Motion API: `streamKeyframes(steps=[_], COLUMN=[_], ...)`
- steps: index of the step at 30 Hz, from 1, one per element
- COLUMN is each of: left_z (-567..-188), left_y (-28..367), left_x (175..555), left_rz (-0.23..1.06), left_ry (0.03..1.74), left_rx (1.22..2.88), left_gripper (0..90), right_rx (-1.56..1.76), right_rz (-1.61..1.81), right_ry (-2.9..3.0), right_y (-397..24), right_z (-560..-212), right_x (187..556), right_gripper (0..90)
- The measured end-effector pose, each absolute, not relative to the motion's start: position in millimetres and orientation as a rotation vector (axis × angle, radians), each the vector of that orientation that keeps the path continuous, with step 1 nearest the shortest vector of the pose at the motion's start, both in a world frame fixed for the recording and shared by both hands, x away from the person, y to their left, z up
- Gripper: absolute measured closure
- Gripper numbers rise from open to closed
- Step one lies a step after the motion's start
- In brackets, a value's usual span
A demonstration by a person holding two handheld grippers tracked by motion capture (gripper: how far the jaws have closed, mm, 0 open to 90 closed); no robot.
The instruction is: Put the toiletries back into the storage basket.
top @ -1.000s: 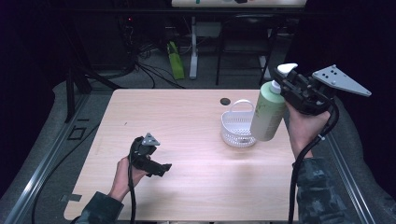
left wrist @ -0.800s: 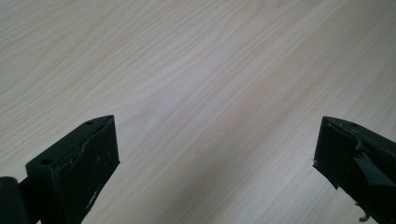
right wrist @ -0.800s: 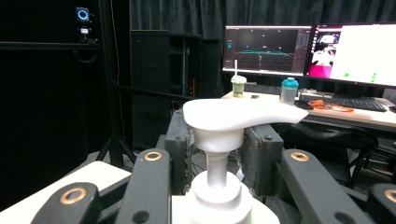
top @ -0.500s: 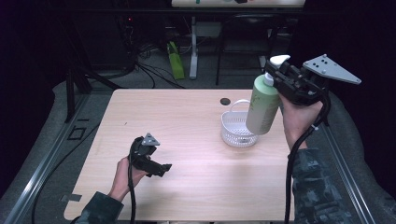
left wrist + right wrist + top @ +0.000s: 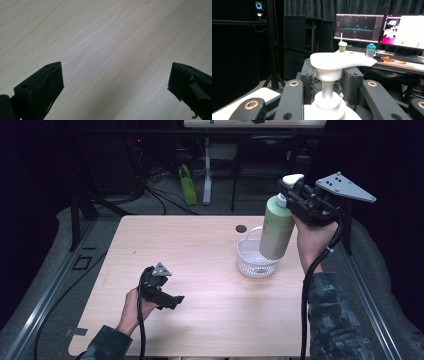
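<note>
Since the earlier frame, the right gripper (image 5: 296,196) has carried the green pump bottle (image 5: 276,228) a little toward the white basket (image 5: 255,262), so that the bottle now hangs in the air above the basket's right rim instead of beside it. Its jaws are closed on the bottle's neck, just under the white pump head (image 5: 340,61), and the bottle is tilted, with its bottom pointing toward the basket. The left gripper (image 5: 161,290) rests low over the table (image 5: 200,250), well apart from the basket on its left side, with jaws wide open and nothing between them. I judge that the step in hand is the transport of the bottle into the basket. The next move, I think, needs the bottle's bottom to be centred over the basket's opening, then lowered straight until it stands inside, and only then released. The bottle is tall and slim, pale green, and the basket is low and small, so the bottle could tip it over.
</note>
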State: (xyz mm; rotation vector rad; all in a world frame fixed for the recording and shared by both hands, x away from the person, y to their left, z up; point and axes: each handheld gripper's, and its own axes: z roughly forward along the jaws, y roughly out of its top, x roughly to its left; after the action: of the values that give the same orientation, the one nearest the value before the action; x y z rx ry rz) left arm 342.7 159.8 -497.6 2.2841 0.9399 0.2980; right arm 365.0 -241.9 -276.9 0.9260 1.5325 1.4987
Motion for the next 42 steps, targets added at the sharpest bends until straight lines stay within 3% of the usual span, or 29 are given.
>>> streamKeyframes(steps=[42], left_z=[-498], left_y=[158], left_x=[342], left_rz=[0.286], left_ry=[0.917], left_rx=[2.297], left_gripper=[0.0], right_rx=[0.976], right_rz=[1.449], right_ry=[1.569], right_y=[-226], right_z=[-296], right_x=[404], right_gripper=[66.9])
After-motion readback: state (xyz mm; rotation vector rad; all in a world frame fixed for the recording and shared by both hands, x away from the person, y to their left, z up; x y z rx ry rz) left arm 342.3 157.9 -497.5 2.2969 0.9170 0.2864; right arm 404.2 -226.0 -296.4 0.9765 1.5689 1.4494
